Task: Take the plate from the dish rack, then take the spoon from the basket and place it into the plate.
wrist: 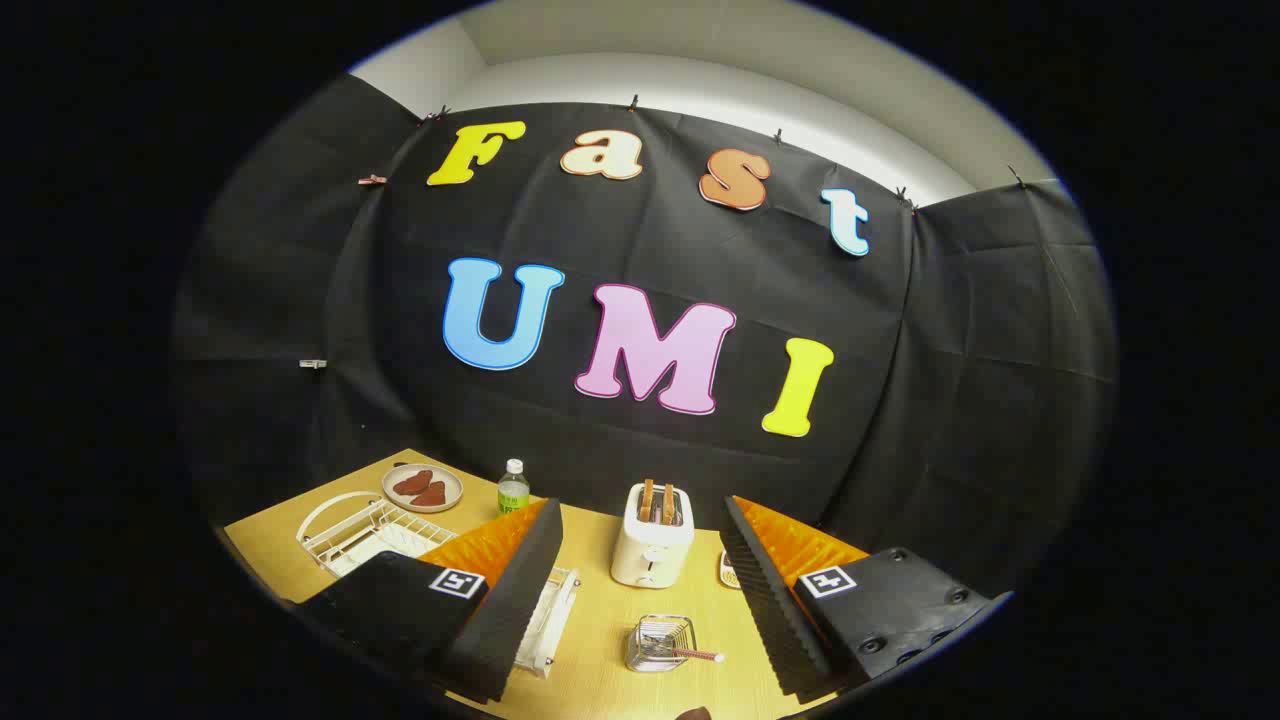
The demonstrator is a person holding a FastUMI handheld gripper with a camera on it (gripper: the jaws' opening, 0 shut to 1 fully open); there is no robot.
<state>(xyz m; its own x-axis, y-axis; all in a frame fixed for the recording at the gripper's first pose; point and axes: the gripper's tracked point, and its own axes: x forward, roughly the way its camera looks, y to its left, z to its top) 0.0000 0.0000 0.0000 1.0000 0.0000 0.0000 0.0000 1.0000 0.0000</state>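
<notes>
Gripper view — one basket, jaws apart

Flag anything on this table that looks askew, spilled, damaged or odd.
Nothing stands out. The toaster is upright with slices in its slots, the bottle stands, the food sits on its plate, and the wire basket lies between the open gripper fingers, nothing gripped.

Basket sits before the toaster.
</notes>
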